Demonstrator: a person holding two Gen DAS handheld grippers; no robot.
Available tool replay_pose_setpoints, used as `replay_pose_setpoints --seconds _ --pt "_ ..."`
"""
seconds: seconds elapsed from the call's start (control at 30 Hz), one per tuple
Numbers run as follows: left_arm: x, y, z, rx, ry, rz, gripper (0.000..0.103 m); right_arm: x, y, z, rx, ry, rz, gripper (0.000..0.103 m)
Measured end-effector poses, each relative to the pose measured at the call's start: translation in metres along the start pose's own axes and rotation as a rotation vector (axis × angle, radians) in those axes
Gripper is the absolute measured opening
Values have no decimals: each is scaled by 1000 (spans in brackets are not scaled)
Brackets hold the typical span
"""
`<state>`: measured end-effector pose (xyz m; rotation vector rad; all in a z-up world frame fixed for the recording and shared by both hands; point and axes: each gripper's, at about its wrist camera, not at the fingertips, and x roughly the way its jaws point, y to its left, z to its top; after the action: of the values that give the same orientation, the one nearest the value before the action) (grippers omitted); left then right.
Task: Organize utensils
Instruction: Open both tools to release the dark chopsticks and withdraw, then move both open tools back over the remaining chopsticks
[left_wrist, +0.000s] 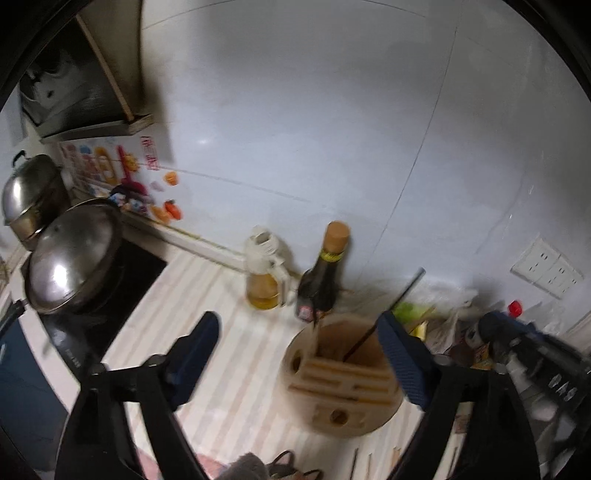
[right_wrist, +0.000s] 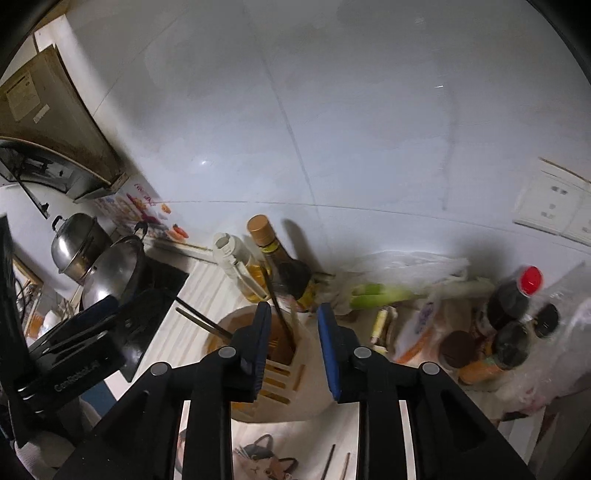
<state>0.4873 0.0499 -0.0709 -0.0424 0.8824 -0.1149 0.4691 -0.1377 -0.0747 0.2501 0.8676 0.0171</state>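
With both the left gripper (left_wrist: 299, 354) and right gripper (right_wrist: 293, 332) empty and parted, several chopsticks (right_wrist: 280, 314) stood in the wooden holder (left_wrist: 343, 398), while loose chopsticks (right_wrist: 336, 467) lay on the counter, apparently still to collect.

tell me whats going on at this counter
A person is sorting chopsticks into a round wooden utensil holder on the striped counter. Both tongs hang over it, empty: the left tongs spread wide, the right tongs partly open. Dark chopsticks already stand inside; a few more lie on the counter nearby.
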Motion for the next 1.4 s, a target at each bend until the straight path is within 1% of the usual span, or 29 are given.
replay_pose_setpoints --seconds 0.03,0.07,0.13,0.2,0.23,0.27,0.3,0.33,0.47,0.63,0.7,0.73,0.77,0.83,0.87,0.97,1.03,1.07,1.1,1.13,1.17,1.2,1.23,1.27,1.33,1.37,1.4 --pt "-3 1 -6 7 -8 10 103 -4 -3 -4 4 -5 -13 44" --pt "-5 2 -13 11 -17 30 103 -8 -6 -11 7 -8 -30 59" --pt "-9 3 -26 20 -34 85 103 -16 -14 -25 23 -13 -60 71" --pt "-11 4 -42 14 -32 92 103 -22 -23 -40 40 -10 -90 71" --pt "-11 5 -50 6 -23 89 103 -23 -26 -46 43 -6 -100 74" --pt "-11 4 -56 4 -18 83 103 -25 -30 -54 49 2 -111 81" --pt "-11 3 -63 3 -13 79 103 -26 -35 -62 55 9 -124 85" --pt "-10 1 -73 6 2 77 103 -27 -40 -71 64 16 -134 87" --pt "0 -12 -102 40 56 64 103 -23 -60 -106 101 65 -167 87" --pt "15 -32 -144 91 134 70 103 -11 -90 -153 149 142 -209 87" --pt "26 -40 -163 118 172 75 103 -4 -102 -171 178 173 -207 84" --pt "30 -43 -171 132 190 84 103 0 -110 -181 194 193 -208 76" --pt "37 -47 -182 147 218 95 103 4 -117 -190 211 212 -207 62" --pt "50 -52 -199 168 262 103 103 13 -134 -208 250 254 -212 48" --pt "57 -55 -208 183 286 109 103 18 -143 -216 272 270 -214 44" --pt "75 -63 -232 212 341 114 103 30 -165 -240 339 319 -186 37" --pt "87 -69 -245 225 384 93 100 39 -169 -251 351 355 -160 32" --pt "93 -72 -253 231 411 80 94 44 -170 -258 354 373 -144 29" --pt "100 -76 -259 236 435 64 85 49 -168 -260 352 387 -138 28" --pt "104 -78 -263 240 452 51 82 55 -166 -266 348 403 -131 26" --pt "111 -82 -269 245 478 33 74 61 -164 -272 342 418 -122 25" --pt "115 -85 -273 250 491 23 61 66 -162 -275 336 432 -121 24" --pt "121 -89 -278 256 510 13 54 72 -159 -278 332 446 -119 23" --pt "126 -90 -281 258 526 5 45 79 -156 -281 325 463 -111 22" --pt "136 -93 -288 261 558 -8 34 88 -151 -284 318 487 -107 20" --pt "140 -94 -291 264 568 -10 25 92 -148 -286 311 498 -101 20" --pt "144 -94 -294 265 580 -6 23 96 -146 -286 307 506 -96 20"
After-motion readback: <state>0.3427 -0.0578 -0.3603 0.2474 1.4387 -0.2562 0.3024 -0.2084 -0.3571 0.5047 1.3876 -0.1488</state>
